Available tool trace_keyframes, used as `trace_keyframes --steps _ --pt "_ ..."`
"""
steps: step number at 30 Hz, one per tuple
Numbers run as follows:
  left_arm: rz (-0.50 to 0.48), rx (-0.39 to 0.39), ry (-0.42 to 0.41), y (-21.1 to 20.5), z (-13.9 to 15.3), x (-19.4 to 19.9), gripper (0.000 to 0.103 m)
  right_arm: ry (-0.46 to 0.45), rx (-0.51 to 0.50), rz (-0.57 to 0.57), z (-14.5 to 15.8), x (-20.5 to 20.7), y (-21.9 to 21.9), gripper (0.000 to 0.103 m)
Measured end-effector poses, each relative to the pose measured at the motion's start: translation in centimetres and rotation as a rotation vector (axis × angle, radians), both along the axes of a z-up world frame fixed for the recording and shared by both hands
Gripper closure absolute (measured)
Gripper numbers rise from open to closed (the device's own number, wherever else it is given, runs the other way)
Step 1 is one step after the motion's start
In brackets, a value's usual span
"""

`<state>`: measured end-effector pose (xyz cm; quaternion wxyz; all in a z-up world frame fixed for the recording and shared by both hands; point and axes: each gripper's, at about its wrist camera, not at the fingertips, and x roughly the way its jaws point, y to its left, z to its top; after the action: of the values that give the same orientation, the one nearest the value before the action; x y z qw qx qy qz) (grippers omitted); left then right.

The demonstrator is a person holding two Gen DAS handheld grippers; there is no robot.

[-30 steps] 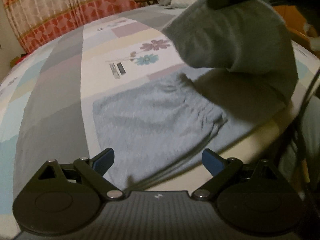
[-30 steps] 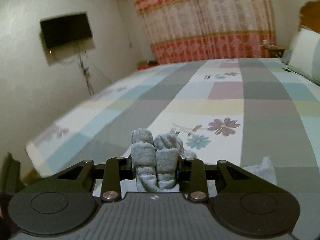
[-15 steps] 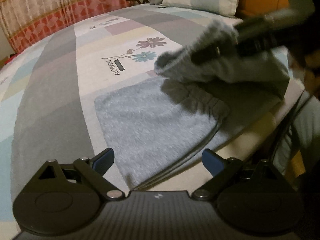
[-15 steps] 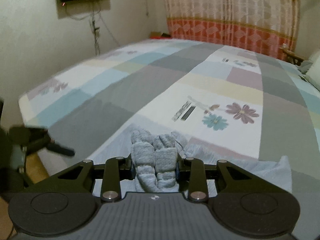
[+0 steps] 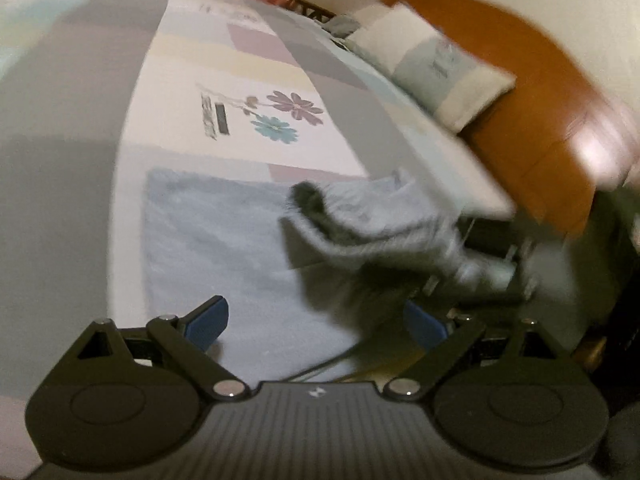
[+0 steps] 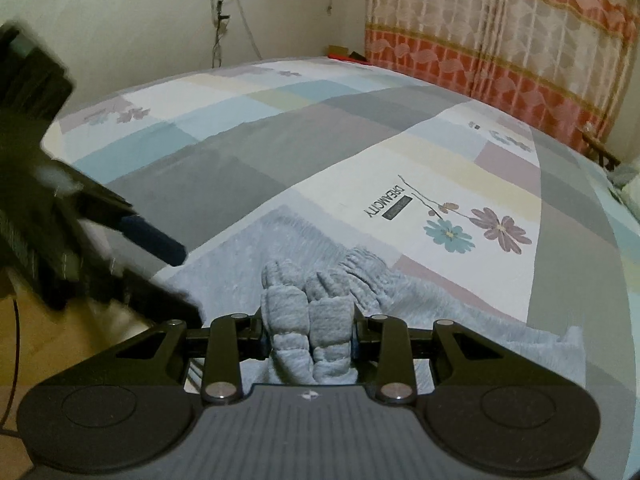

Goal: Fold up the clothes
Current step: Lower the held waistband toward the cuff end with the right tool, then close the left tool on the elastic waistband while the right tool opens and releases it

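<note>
The right gripper [image 6: 308, 340] holds a bunched fold of the light grey garment [image 6: 280, 248] — its fingers pinch the thick, ribbed part of the cloth, which stands up between them in two rolls. The rest of the garment lies flat on the bed [image 6: 248, 152], near the edge, on a patchwork bedsheet with grey, blue and cream fields and two printed flowers [image 6: 476, 228] beside the word "DREAMCITY".

The left gripper [image 5: 320, 320] hangs above the flat part of the garment [image 5: 208, 232]. Its blue-tipped fingers [image 5: 208, 316] are spread wide and nothing is between them. In the left wrist view the lifted part of the cloth hangs over the flat part, at the right side, and this view is blurred. In the right wrist view the left gripper shows at the left edge, also blurred, above the corner of the garment.

A pillow [image 5: 432, 76] lies against the orange wooden headboard [image 5: 540, 120], and a red and cream curtain [image 6: 500, 28] hangs behind the bed.
</note>
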<state>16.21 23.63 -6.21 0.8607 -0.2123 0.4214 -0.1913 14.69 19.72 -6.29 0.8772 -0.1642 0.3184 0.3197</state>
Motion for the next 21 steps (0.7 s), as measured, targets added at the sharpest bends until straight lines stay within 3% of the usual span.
trace_keyframes --steps 2,5,9,12,15,19,21 --pt "0.014 -0.085 0.025 0.3 -0.5 1.1 0.009 -0.004 -0.012 0.006 -0.5 -0.3 0.3 0.065" --pt "0.016 -0.146 0.069 -0.1 -1.5 2.8 0.009 -0.021 -0.034 0.020 -0.9 -0.7 0.6 0.063" --pt "0.013 -0.250 0.119 -0.4 -3.1 4.4 0.008 0.025 -0.001 0.011 -1.1 -0.3 0.0 0.046" --pt "0.035 -0.289 0.128 -0.5 -3.7 5.0 0.008 0.083 0.019 0.029 -1.5 0.0 -0.5 0.040" --pt "0.045 -0.317 0.152 -0.6 -4.3 5.5 0.008 0.124 0.016 0.067 -2.1 -0.2 -0.7 0.031" --pt "0.056 -0.235 0.189 -1.2 -4.9 5.6 0.008 0.130 0.008 0.088 -2.0 -0.8 -1.4 0.028" --pt "0.045 -0.254 0.195 -1.4 -4.9 5.4 0.008 0.145 0.009 0.091 -1.6 -0.9 -2.3 0.018"
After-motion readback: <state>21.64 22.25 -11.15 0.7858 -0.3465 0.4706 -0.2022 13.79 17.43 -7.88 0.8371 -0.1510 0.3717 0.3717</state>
